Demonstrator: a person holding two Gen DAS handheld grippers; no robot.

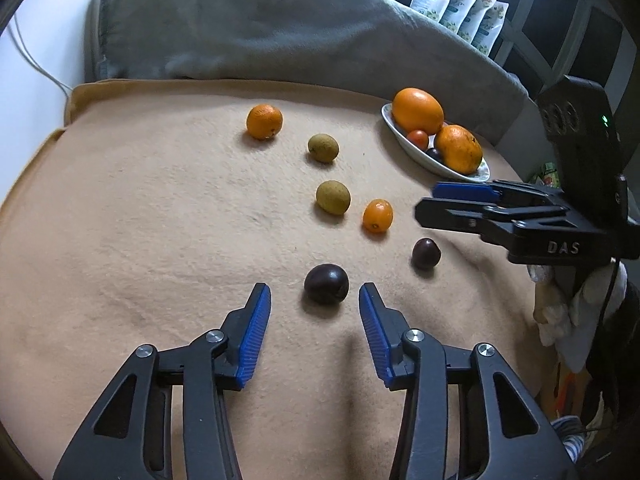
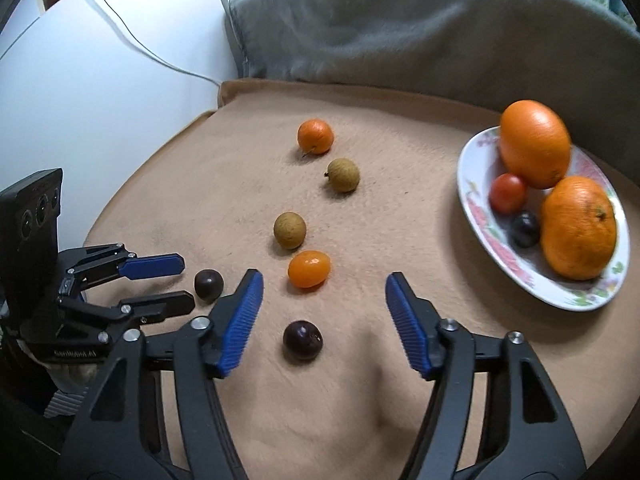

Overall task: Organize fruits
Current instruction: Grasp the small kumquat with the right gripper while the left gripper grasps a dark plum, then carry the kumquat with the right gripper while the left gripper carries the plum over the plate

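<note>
Left gripper [image 1: 314, 294]: jaws spread wide, holding nothing. A dark plum [image 1: 326, 283] lies on the tan blanket [image 1: 160, 240] just ahead of the two blue pads and between their lines. In the right wrist view the same plum [image 2: 208, 285] sits just beyond the left gripper's tips; whether the lower finger touches it cannot be told from this angle.

Right gripper [image 2: 324, 280]: jaws also spread wide, nothing gripped. A second dark plum [image 2: 302, 339] lies on the blanket between the two fingers, apart from both pads. A small oval orange fruit [image 2: 309, 268] lies just beyond the fingertips, nearer the left pad.

Loose fruit on the blanket, running away from the grippers:
- one brown-green round fruit [image 2: 289, 230], just past the oval orange fruit;
- a second brown-green round fruit [image 2: 343, 175], further off;
- a mandarin [image 2: 315, 136], farthest out, near the grey cushion [image 2: 400, 32].

Plate [image 2: 476, 216]: white with a floral rim, resting on the blanket to the right of the right gripper. It holds a large orange [image 2: 534, 144], a second orange [image 2: 580, 228], a small red tomato [image 2: 507, 193] and a small dark fruit [image 2: 526, 229], all touching or nearly so.
</note>
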